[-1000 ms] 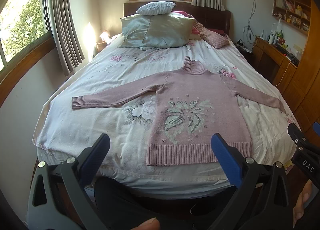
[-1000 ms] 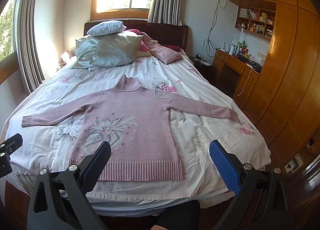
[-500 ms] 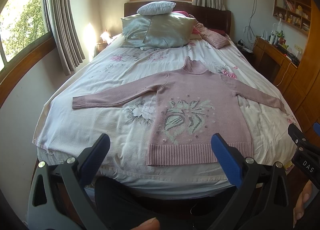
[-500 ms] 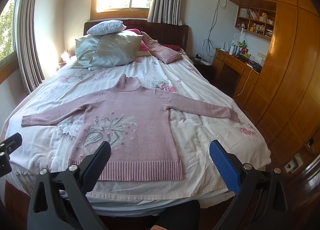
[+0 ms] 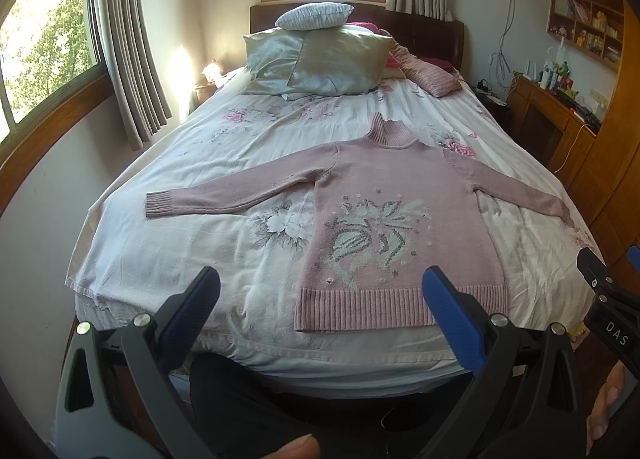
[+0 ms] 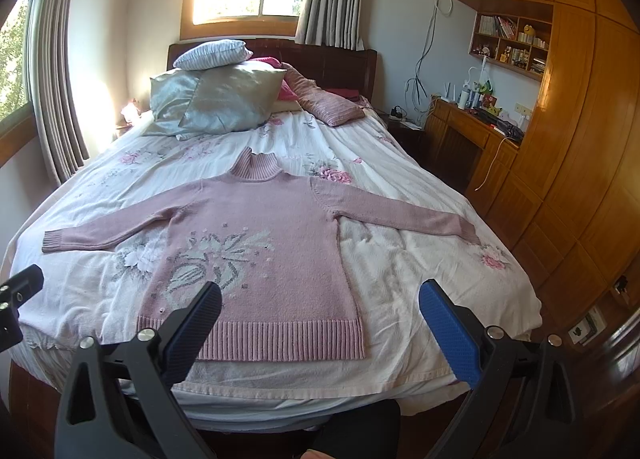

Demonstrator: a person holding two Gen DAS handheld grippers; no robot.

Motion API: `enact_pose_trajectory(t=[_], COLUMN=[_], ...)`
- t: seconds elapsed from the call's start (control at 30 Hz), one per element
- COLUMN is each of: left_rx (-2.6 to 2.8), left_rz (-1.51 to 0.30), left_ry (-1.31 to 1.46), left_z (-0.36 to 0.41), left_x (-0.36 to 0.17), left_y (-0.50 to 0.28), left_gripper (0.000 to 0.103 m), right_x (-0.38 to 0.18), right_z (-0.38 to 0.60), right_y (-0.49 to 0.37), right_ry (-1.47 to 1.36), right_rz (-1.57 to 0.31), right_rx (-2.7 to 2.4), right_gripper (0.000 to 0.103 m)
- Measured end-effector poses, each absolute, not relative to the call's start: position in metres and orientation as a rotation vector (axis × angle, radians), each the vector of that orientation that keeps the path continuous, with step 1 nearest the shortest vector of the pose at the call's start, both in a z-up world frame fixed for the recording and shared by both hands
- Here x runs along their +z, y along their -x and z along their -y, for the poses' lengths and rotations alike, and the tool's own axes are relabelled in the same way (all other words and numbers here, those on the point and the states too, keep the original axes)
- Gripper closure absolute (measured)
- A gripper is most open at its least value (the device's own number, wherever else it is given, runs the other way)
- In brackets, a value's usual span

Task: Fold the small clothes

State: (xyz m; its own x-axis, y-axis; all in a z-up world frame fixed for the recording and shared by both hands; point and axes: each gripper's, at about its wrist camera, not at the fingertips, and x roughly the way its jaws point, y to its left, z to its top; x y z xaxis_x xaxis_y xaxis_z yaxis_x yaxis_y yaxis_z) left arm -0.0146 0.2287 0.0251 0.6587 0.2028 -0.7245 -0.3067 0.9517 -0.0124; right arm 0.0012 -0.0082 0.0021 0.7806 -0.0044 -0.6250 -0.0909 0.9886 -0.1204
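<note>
A pink knitted turtleneck sweater (image 5: 404, 227) (image 6: 272, 247) with a pale flower pattern lies flat, front up, on the bed, both sleeves spread out sideways and its ribbed hem toward me. My left gripper (image 5: 320, 295) hovers open at the foot of the bed, short of the hem, with nothing between its blue pads. My right gripper (image 6: 320, 307) is also open and empty, held above the hem's right half. The right gripper's black body shows at the right edge of the left wrist view.
The bed (image 5: 168, 259) (image 6: 440, 279) has a white floral sheet. Pillows (image 5: 320, 59) (image 6: 220, 99) are piled at the headboard. A wooden desk and wardrobe (image 6: 560, 179) stand along the right, curtains and a window (image 5: 120, 59) on the left wall. A person's dark trouser leg (image 5: 248, 411) is below.
Both grippers have crept very slightly toward the bed; the sweater lies as before and both grippers stay open.
</note>
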Motion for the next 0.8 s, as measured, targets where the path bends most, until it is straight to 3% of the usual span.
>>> enact_pose_trajectory(t=[0.8], left_rx=[0.292], left_rz=[-0.803], left_ry=[0.138], left_z=[-0.2311], left_x=[0.0236], left_y=[0.0139], left_gripper=[0.003], right_x=[-0.0041], right_z=[0.0059], right_y=[-0.0041], right_ry=[0.149], right_rz=[-0.678], right_rx=[0.046], right_gripper=[0.004])
